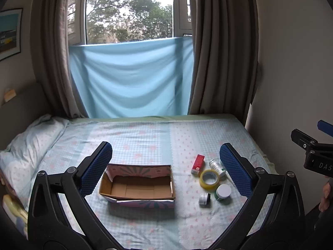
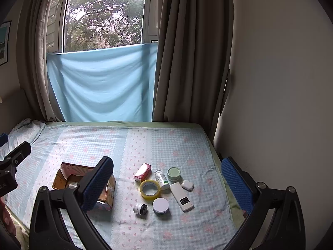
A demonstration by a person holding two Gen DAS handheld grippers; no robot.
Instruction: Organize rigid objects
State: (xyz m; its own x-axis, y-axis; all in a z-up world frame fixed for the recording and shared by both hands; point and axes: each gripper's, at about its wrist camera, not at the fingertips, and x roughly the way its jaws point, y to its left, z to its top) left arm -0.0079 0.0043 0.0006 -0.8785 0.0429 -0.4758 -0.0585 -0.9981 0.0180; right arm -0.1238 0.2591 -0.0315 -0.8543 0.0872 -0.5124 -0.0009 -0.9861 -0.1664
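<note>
The jaws of the left gripper (image 1: pixel 165 160) and the right gripper (image 2: pixel 167 176) are spread wide, with nothing held. An open cardboard box (image 1: pixel 138 185) is seen on the bed (image 2: pixel 145 139). Right of the box, a tape roll (image 2: pixel 150 189), red carton (image 2: pixel 142 172), bottle (image 2: pixel 162 179), jars and remote (image 2: pixel 181 196) are clustered.
</note>
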